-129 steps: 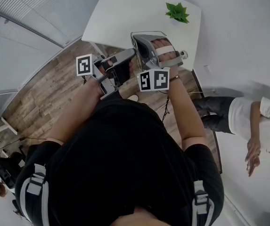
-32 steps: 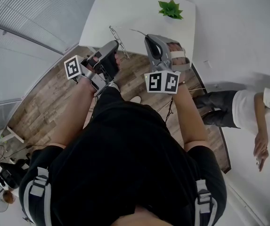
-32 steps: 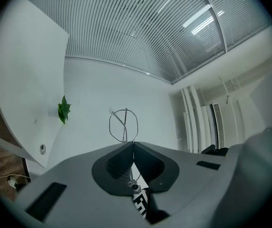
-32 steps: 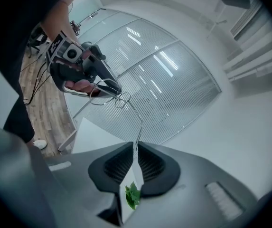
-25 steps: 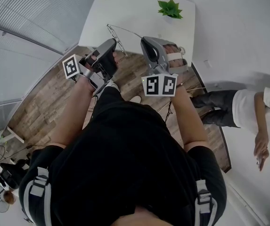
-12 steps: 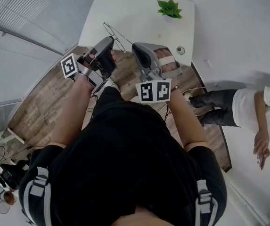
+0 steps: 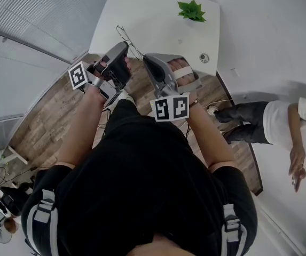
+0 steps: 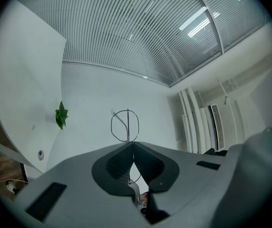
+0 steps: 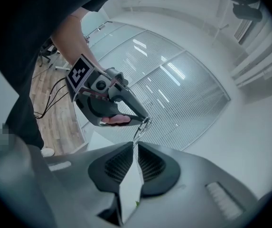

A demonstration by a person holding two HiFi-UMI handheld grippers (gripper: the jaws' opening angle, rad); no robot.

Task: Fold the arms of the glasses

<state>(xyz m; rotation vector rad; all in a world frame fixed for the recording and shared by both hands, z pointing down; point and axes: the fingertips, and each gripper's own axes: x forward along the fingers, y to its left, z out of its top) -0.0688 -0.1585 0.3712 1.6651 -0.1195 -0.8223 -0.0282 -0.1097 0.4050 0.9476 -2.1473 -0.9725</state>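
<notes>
The glasses (image 7: 124, 36) were off the counter (image 7: 158, 15), held in the air above its near edge and close to its near left corner. The left tool (image 7: 125, 47) had its jaws pressed together on the wire frame, with one lens rim standing up just past the tips in the left gripper view (image 8: 127, 127). The right tool (image 7: 146, 57) sat just to the right of it and slightly nearer the person, aimed across at the left tool's tips. Its jaws (image 9: 136, 145) were all but together, and the thin arm (image 9: 138, 134) ran down between them, pinched there as far as the right gripper view showed. The arm's long axis made a short slant from the hinge by the left tool (image 9: 146, 120) into the right tool, so the right hand was the one at the arm's free end. The fold would probably turn on that line: the right tool would sweep the free end around the hinge toward the lenses while the left kept the frame fixed. The second arm's position could not be made out.
</notes>
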